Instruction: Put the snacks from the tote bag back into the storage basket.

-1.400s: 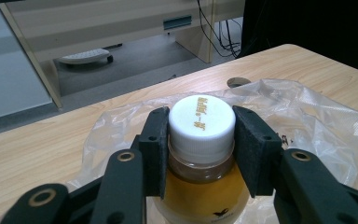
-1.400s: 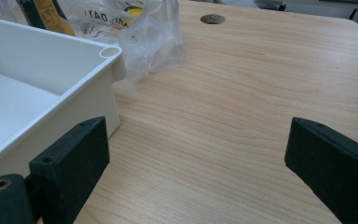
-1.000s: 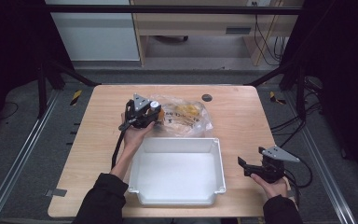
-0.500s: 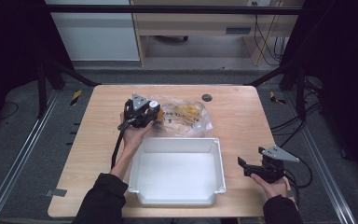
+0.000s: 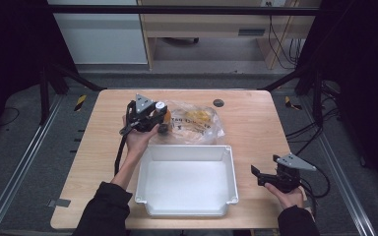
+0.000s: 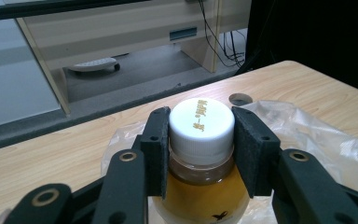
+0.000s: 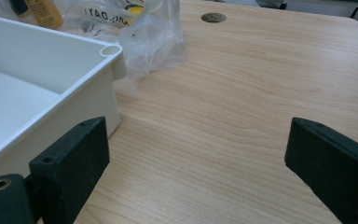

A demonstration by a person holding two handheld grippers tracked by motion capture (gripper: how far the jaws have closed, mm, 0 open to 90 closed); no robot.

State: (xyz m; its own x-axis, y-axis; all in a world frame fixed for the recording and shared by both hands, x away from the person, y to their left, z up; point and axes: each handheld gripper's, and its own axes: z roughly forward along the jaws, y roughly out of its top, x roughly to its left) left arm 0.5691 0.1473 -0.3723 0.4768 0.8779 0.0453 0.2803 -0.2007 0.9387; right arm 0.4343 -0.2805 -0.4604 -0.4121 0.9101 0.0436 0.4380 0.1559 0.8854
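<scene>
My left gripper (image 5: 155, 116) (image 6: 200, 144) is shut on a small bottle (image 6: 200, 186) of amber liquid, its two pads pressing the white cap (image 6: 201, 122) (image 5: 159, 105) from both sides. The bottle stands at the left end of a clear plastic bag (image 5: 197, 123) (image 6: 303, 135) (image 7: 149, 37) holding yellow items, behind the white tray (image 5: 187, 182) (image 7: 37, 88). Near the table's right front, my right gripper (image 5: 257, 174) (image 7: 193, 172) rests low with its jaws wide apart and only bare wood between them, just right of the tray's corner.
The wooden table (image 5: 256, 128) has a round cable hole (image 5: 218, 103) (image 7: 213, 17) (image 6: 240, 99) at the back, right of the bag. Beyond the far edge stand a desk and cables on the floor.
</scene>
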